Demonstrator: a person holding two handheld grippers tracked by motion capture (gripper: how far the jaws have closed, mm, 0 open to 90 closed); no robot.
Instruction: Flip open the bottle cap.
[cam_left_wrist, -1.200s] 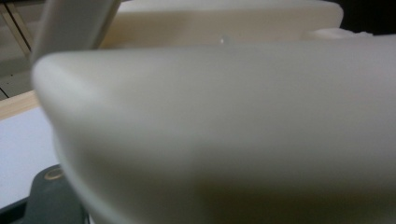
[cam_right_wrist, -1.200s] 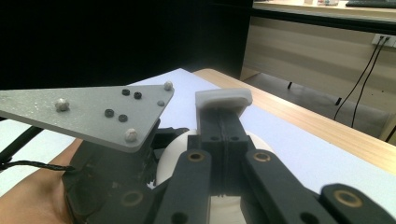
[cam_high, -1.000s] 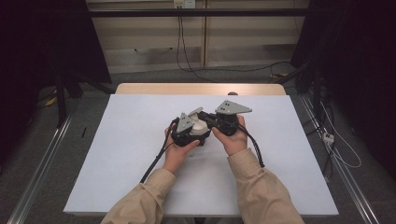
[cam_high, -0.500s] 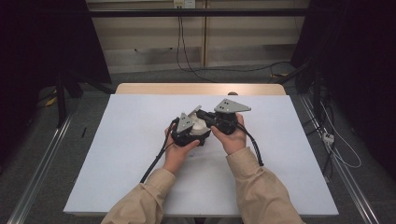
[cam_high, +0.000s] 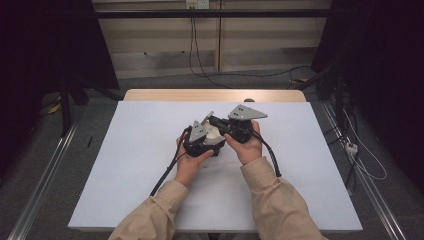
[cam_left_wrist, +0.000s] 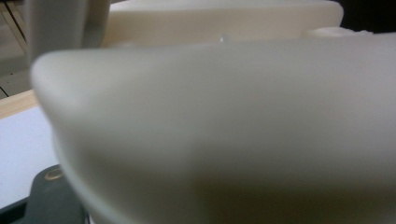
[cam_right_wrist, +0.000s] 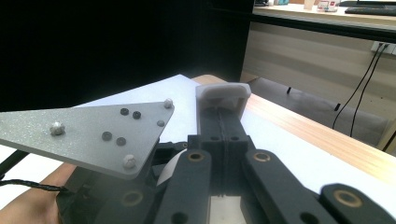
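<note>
No text, label, brand, number or sign is showing legibly in any of the views. In the left gripper view, a faint curved gold mark is appearing on a dark grey part (cam_left_wrist: 51, 200) at the bottom left, but it is too blurred and cropped to read. In the right gripper view, small items are standing on a far pale wooden shelf (cam_right_wrist: 327, 7) at the top right, one with a red patch, and any print on them is too small to read.
</note>
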